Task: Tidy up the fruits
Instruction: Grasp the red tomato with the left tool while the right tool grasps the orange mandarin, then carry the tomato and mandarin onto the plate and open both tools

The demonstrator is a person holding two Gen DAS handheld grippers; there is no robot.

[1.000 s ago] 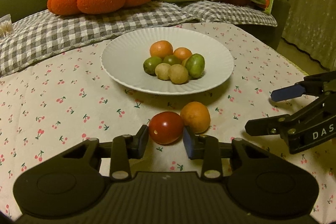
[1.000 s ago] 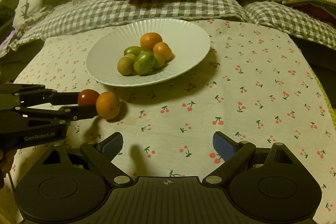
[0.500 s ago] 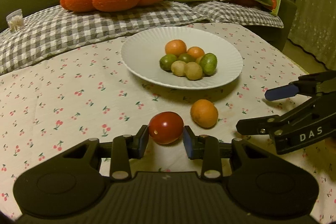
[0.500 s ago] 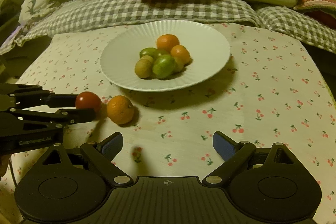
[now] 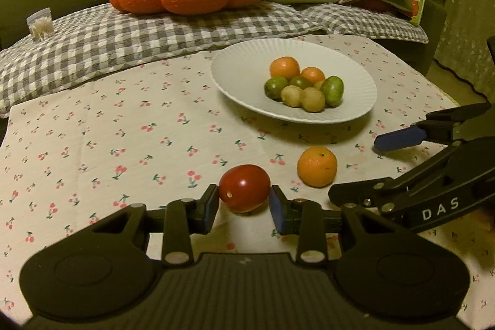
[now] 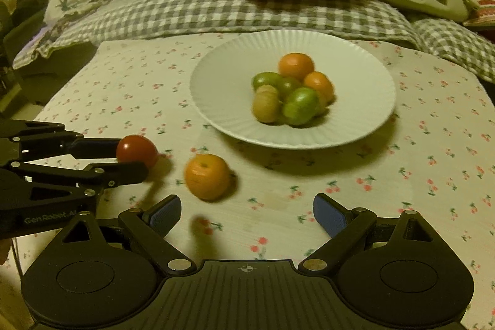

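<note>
We find the left gripper clamped on the red tomato, lifted short of the white plate, the right gripper wide open, empty, an orange lying nearby.

"DAS" in white on the right gripper body, blurred "GenRobot.AI" — on the left gripper body

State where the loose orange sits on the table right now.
In the left wrist view the loose orange lies on the cherry-print tablecloth, just right of the red tomato held in the left claw, in front of the white plate.
</note>
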